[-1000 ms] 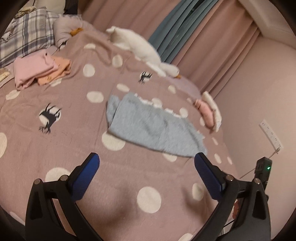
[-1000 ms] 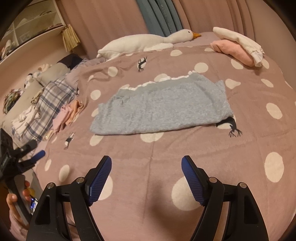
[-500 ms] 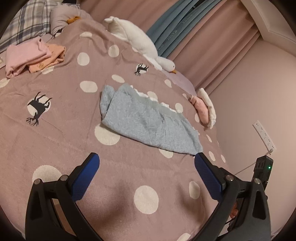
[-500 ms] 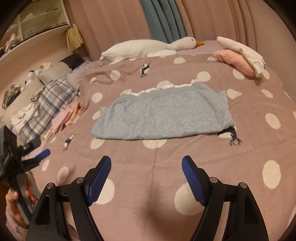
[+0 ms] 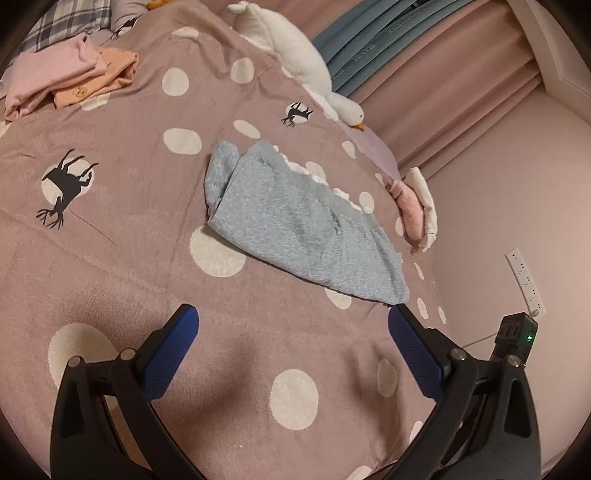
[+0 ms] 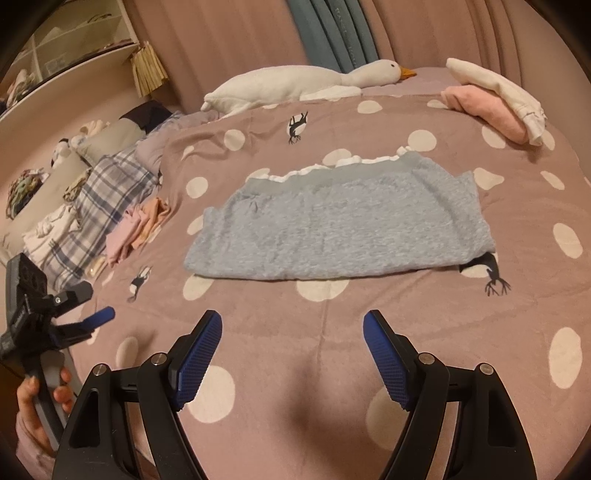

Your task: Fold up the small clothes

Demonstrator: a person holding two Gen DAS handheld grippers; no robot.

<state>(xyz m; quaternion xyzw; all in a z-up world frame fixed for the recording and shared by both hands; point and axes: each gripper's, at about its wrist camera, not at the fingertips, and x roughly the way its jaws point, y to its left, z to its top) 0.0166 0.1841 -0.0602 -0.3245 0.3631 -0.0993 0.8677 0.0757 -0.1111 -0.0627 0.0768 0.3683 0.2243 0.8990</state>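
You held both claws spread wide and gripping nothing, the left claw (image 5: 293, 317) and the right claw (image 6: 292, 321) hovering over the bed (image 6: 332, 369) on the near side of the grey garment (image 6: 340, 229). In the right wrist view the left claw (image 6: 99, 317) also showed off to the near left of the garment, clear of the cloth.

The grey garment lay flat on the dotted blanket (image 5: 110, 258), folded into a long band, its near edge straight and a white frilled hem (image 6: 332, 168) showing along its far edge. In the left wrist view its nearest corner sat just beyond that claw's right-hand finger; whether they touched could not be told.

To the garment's left lay a small pink and orange pile (image 5: 70, 81); to its far right, a pink and white pile (image 6: 495, 103). Beyond it stretched a plush goose (image 6: 295, 85), then the curtains (image 6: 240, 33).

The step in hand looked like the approach for a further fold. The next move likely called for lowering each claw onto one end of the band, pinching both layers together, and carrying one end over the other.
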